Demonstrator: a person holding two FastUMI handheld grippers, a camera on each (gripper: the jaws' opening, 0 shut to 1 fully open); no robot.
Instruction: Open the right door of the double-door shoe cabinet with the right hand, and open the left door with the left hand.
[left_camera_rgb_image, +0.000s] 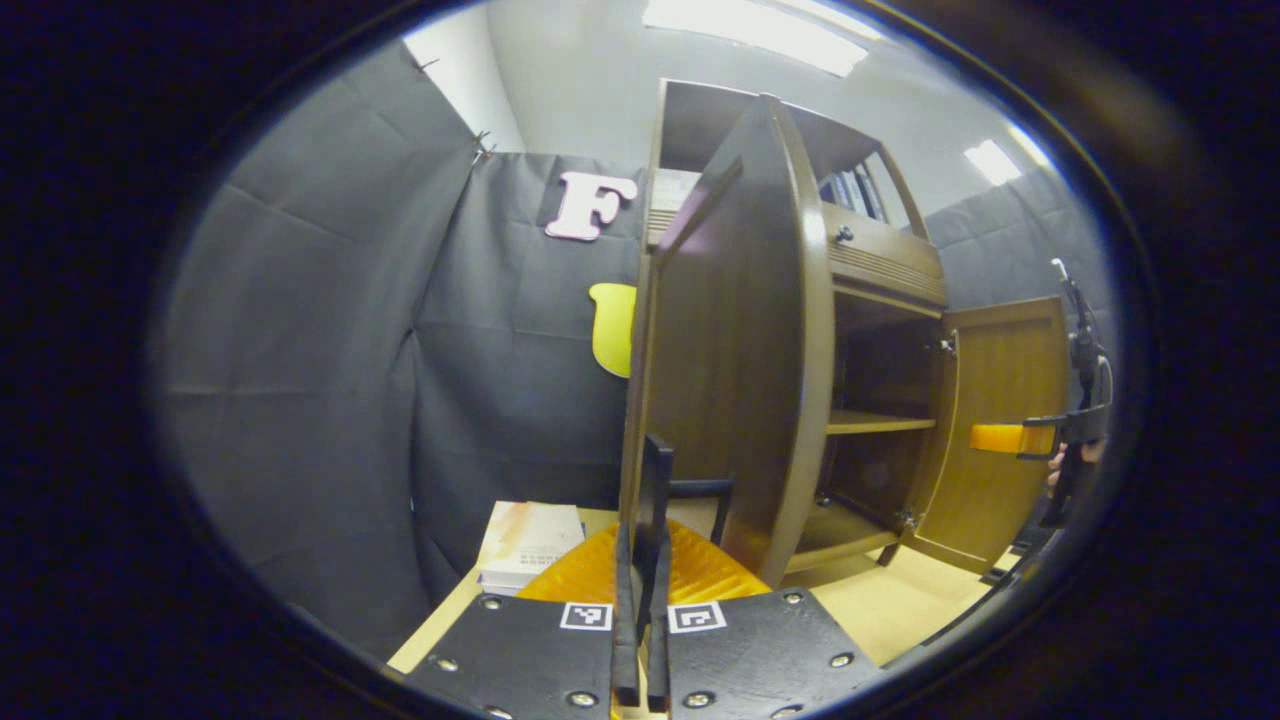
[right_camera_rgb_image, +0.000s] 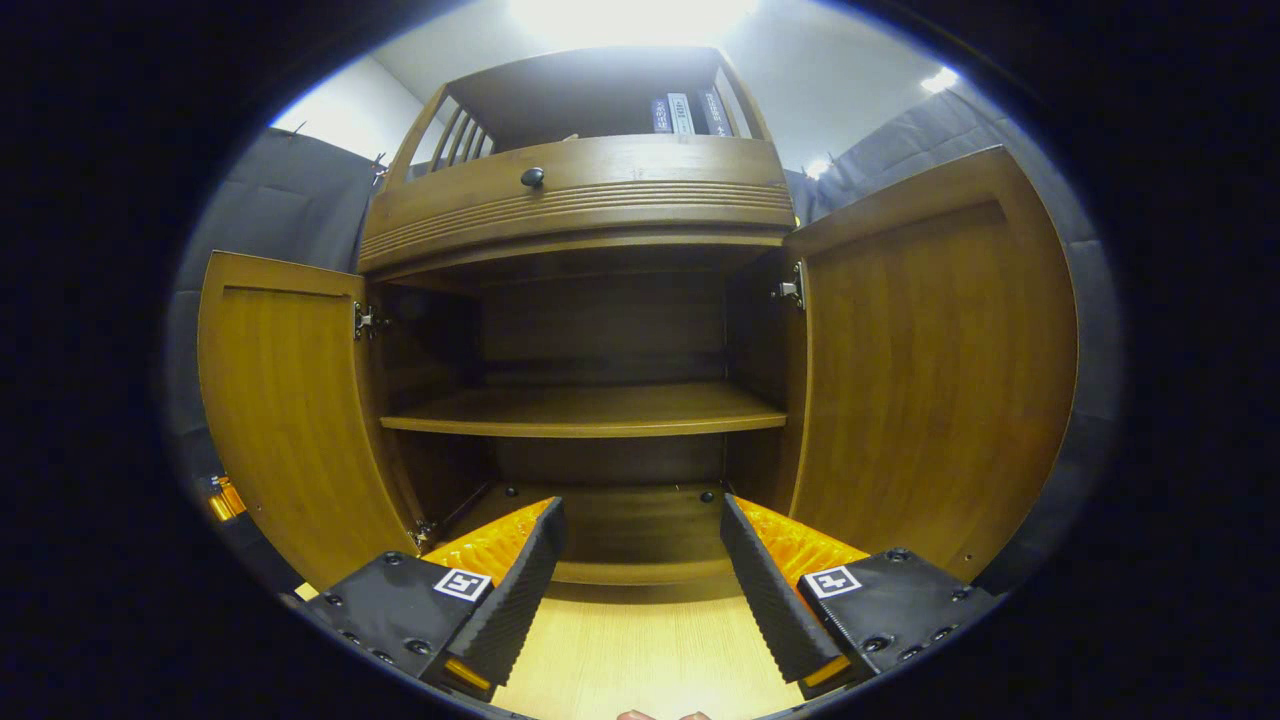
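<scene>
I had the left gripper (left_camera_rgb_image: 640, 600) closed with its fingers drawn nearly together on the free edge of the left door (left_camera_rgb_image: 730, 340), which I saw almost edge-on right in front of the lens; I judged that grip was there to carry the door outward on its hinge, since the panel stood swung well away from the cabinet front. In the right gripper view the right gripper (right_camera_rgb_image: 635, 590) had its fingers wide apart and clamped on nothing, pointing straight into the shoe cabinet (right_camera_rgb_image: 575, 200) from the middle, which I took to mean its own job was done: the right door (right_camera_rgb_image: 930, 350) stood swung fully out to that side, and the left door (right_camera_rgb_image: 285, 420) stood open on the other, so both compartments lay exposed. The middle shelf (right_camera_rgb_image: 590, 410) and the cabinet floor beneath it were bare as far as I could see. Above the doors ran a drawer with a small dark knob (right_camera_rgb_image: 532, 177), and a few books (right_camera_rgb_image: 685, 112) stood in the open top compartment. The cabinet sat on a pale wood-grain table (right_camera_rgb_image: 640, 650), and in the left gripper view a stack of books or papers (left_camera_rgb_image: 530, 545) lay on that table beside the cabinet. Dark cloth (left_camera_rgb_image: 300, 380) hung round the booth, with ceiling lights overhead.
</scene>
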